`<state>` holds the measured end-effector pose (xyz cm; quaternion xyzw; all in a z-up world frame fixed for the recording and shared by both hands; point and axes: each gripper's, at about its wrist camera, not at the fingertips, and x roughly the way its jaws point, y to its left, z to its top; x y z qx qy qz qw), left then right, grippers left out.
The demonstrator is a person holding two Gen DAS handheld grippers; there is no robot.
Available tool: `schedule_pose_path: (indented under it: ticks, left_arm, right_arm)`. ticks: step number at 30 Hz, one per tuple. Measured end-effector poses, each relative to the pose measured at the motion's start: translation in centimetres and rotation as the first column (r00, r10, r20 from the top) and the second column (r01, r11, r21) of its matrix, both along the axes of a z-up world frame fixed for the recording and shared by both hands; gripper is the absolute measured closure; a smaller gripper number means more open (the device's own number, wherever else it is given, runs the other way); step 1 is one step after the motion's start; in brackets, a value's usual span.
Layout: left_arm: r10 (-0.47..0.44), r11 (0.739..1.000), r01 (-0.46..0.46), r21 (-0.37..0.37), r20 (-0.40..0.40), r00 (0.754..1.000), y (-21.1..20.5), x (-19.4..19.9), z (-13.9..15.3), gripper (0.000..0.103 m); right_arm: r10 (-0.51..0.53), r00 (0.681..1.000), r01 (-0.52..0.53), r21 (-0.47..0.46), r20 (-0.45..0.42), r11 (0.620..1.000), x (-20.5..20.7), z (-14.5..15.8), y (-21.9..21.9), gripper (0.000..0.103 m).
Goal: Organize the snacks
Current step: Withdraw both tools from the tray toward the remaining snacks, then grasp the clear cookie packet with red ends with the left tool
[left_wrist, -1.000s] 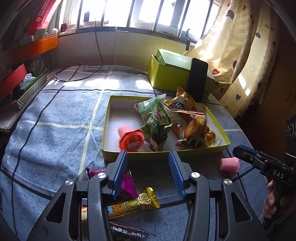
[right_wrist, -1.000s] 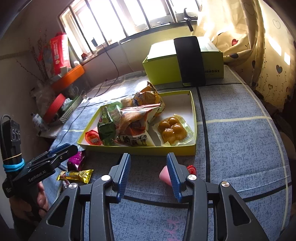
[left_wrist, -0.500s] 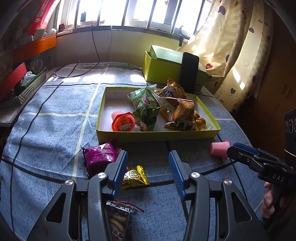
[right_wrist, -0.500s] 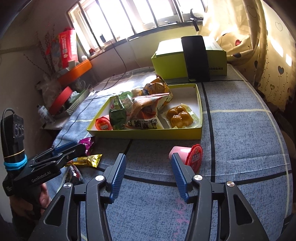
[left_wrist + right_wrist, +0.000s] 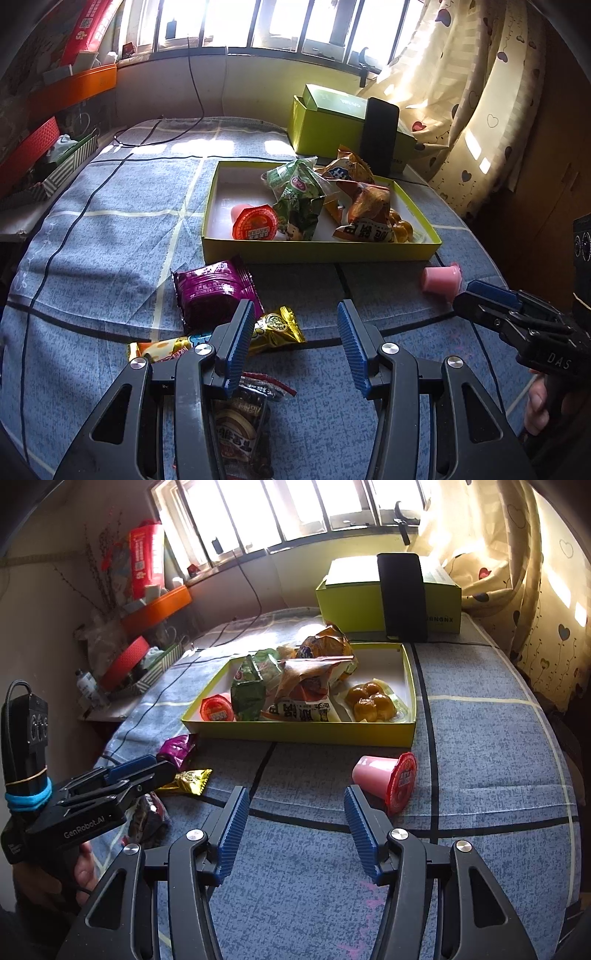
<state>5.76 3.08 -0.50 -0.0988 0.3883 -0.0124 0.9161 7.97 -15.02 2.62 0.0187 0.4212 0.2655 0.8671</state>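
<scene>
I see my right gripper (image 5: pixel 293 834) over the blue bench (image 5: pixel 480 760); its fingers are opening and nothing is between them. The pink jelly cup (image 5: pixel 384 777) lies on its side just beside the right finger, in front of the yellow tray (image 5: pixel 295 734). My left gripper (image 5: pixel 293 345) has its fingers spread and empty. Near it lie a purple packet (image 5: pixel 210 291), a gold candy (image 5: pixel 275 328) and a dark snack bag (image 5: pixel 240 432).

Home bedrm: bed w/ blue checked sheet (image 5: pixel 110 236), heart-print curtain (image 5: pixel 472 110), window.
</scene>
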Motion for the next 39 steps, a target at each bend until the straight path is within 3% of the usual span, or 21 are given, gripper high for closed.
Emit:
schedule_pose_path:
  ticks: [18, 39]
  left_arm:
    - [0.006, 1.0, -0.006, -0.002, -0.006, 1.0, 0.9, -1.7, -0.9, 0.055]
    - [0.104, 0.995, -0.104, -0.006, -0.038, 0.994, 5.4, -3.7, -1.7, 0.055]
  right_arm:
    - [0.002, 1.0, -0.004, -0.044, -0.028, 0.999, -1.1, -1.1, 0.5, 0.048]
    - [0.028, 0.999, -0.03, -0.048, -0.033, 0.998, -1.7, -1.4, 1.0, 0.048]
